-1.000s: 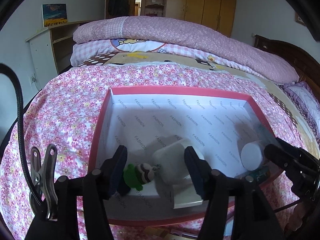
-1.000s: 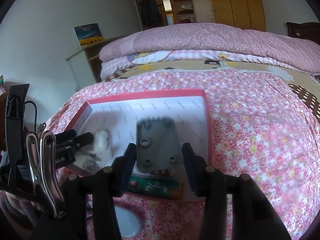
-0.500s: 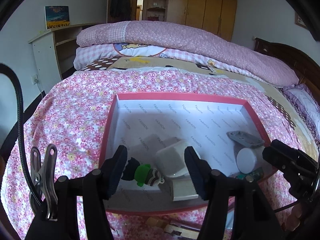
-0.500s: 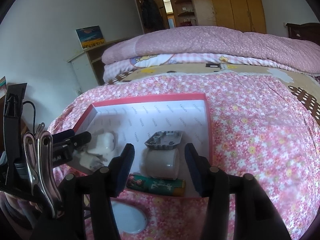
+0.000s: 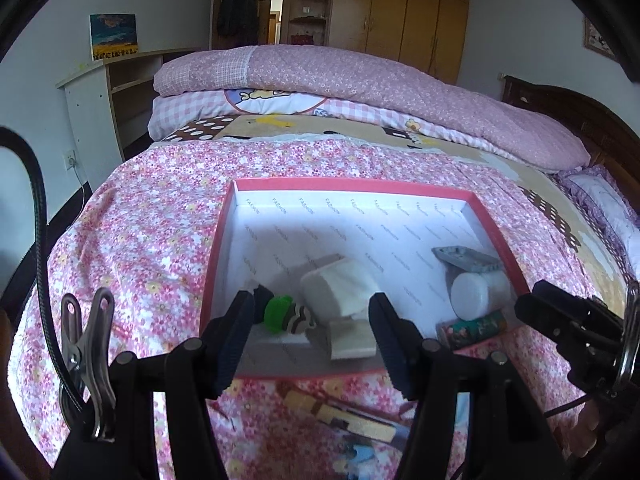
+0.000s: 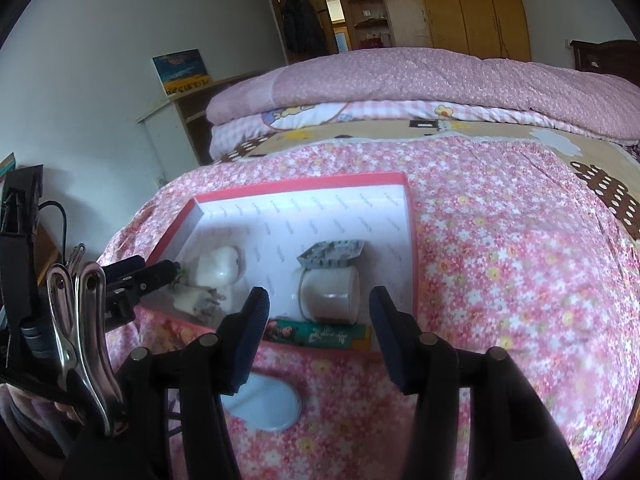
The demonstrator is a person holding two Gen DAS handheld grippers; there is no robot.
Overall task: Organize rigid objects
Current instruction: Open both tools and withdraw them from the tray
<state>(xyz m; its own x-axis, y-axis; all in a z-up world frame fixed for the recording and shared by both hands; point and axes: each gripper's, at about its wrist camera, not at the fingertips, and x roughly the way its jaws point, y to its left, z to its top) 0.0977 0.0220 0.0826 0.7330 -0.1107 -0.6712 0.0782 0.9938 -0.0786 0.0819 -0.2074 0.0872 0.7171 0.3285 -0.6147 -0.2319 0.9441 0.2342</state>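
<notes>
Though crowded, one box (image 5: 224,216), six objects.

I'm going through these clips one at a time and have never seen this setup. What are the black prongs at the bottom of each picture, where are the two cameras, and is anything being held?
There is no robot arm. A person carries a handheld two-finger tool in each hand, with a wide-angle camera on it looking along the fingers. The prongs are those fingers: the left tool in one view, the right tool in the other. Each tool also shows at the edge of the other's picture.

Both look down at a red box on a flowered bedspread. In it lie a white case, a charger, a green toy, a white jar, a grey plate and a green tube. A white disc lies outside.

Neither tool holds anything; both are open.
</notes>
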